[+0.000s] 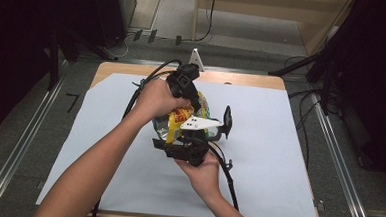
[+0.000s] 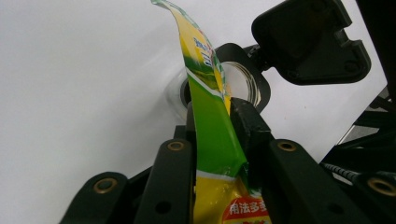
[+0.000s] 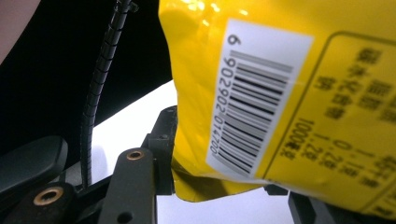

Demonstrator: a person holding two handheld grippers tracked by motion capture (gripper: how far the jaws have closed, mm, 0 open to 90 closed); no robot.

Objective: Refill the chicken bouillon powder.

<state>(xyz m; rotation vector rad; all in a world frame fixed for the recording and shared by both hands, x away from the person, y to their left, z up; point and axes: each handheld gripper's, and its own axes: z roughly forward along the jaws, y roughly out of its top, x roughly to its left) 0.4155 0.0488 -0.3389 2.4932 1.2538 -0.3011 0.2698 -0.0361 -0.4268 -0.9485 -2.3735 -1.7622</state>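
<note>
Right gripper (image 1: pixel 191 147) fingers clamp the yellow snack bag's (image 1: pixel 180 122) bottom edge, left gripper (image 1: pixel 190 99) fingers pinch its green top strip, so pulling steadily apart should tear it cleanly.

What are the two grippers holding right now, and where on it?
Both hold the yellow-green snack bag. The left gripper pinches its thin top edge strip; the right gripper clamps the bag's lower edge near the barcode.

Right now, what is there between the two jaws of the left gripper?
In the left gripper view, the green and yellow edge of the snack bag stands between the jaws of the left gripper.
</note>
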